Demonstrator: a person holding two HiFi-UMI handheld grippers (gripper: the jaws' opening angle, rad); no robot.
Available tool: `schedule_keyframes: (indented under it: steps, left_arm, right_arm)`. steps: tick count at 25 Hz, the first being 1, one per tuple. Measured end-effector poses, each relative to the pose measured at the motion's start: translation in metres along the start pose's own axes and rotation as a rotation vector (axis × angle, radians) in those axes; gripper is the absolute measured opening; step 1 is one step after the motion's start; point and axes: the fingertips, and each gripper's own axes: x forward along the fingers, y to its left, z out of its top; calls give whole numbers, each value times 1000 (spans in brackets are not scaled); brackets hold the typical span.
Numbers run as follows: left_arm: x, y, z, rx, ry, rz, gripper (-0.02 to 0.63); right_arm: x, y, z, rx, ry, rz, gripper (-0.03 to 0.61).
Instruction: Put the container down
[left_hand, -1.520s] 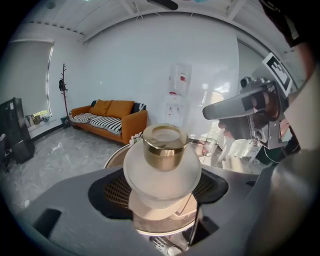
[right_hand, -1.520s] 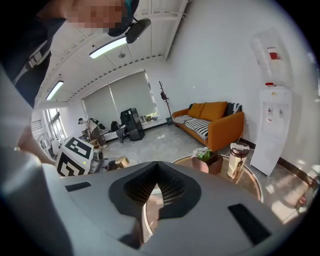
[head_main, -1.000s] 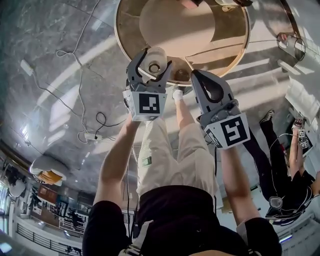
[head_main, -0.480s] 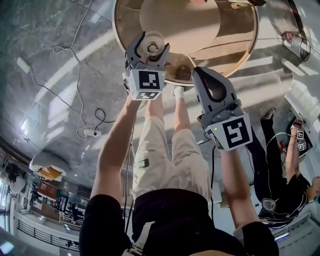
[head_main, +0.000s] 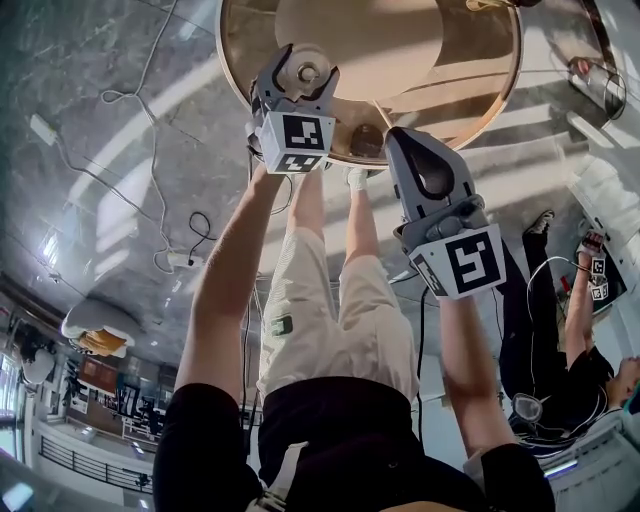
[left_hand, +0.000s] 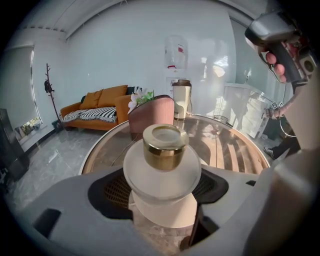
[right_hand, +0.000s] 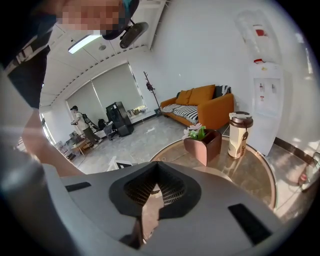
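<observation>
The container (left_hand: 163, 169) is a frosted white jar with a gold cap (left_hand: 164, 148). My left gripper (head_main: 303, 60) is shut on its round body and holds it upright over the near part of the round glass table (left_hand: 227, 150). In the head view the container (head_main: 307, 72) shows between the jaws above the table's rim. My right gripper (head_main: 402, 143) hangs lower and to the right at the table's edge; in the right gripper view its jaws touch, with nothing between them.
On the table's far side stand a brown planter with flowers (right_hand: 202, 145) and a white tumbler with a brown lid (right_hand: 239, 134). An orange sofa (left_hand: 100, 102) lines the far wall. Cables (head_main: 150, 70) lie on the marble floor. A second person (head_main: 580, 330) is at the right.
My left gripper has carried the container forward, from beside the table's edge to over the tabletop. The right gripper has hardly moved.
</observation>
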Motion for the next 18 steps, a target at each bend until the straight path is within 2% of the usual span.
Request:
schedule_keyframes:
  steps: [18]
  left_arm:
    - [22, 5, -2, -8, 35, 1, 345]
  right_arm:
    - [1, -9, 2, 15, 13, -10, 3]
